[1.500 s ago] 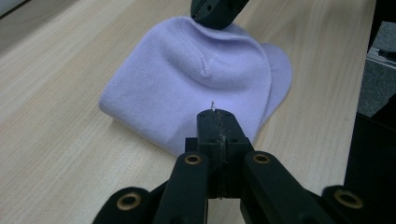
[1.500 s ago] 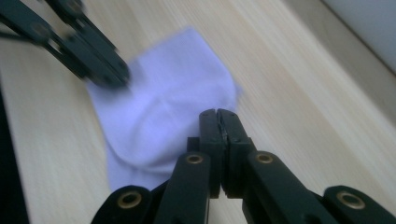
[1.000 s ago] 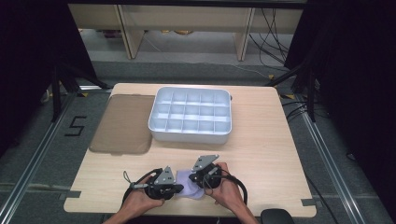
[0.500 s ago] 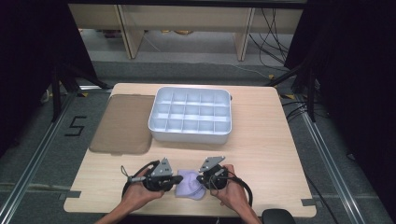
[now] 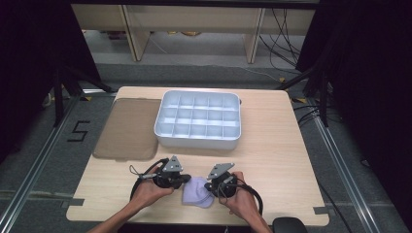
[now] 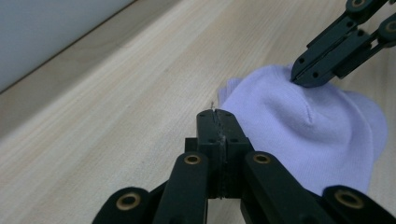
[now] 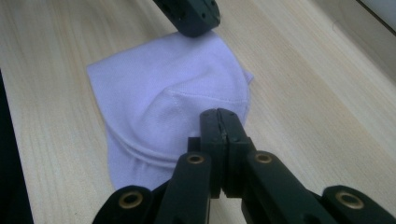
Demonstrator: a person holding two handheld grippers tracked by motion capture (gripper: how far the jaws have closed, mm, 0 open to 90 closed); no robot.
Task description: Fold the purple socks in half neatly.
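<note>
The sock point(image 5: 197, 191) lies flat between the left gripper point(image 5: 186, 180) and right gripper point(image 5: 208, 186), both pressed together at its opposite edges.

Even light from above falls on the table point(image 5: 272, 145), bright against the near-black surroundings on both sides of it. The white tray point(image 5: 198, 119) on the table looks slightly washed out, with only a thin soft shadow along its front wall. The high view is soft and grainy. In both gripper views the wood grain and the lilac cloth point(image 6: 303, 126) are fairly sharp, while the black jaws nearest the lens blur slightly.
</note>
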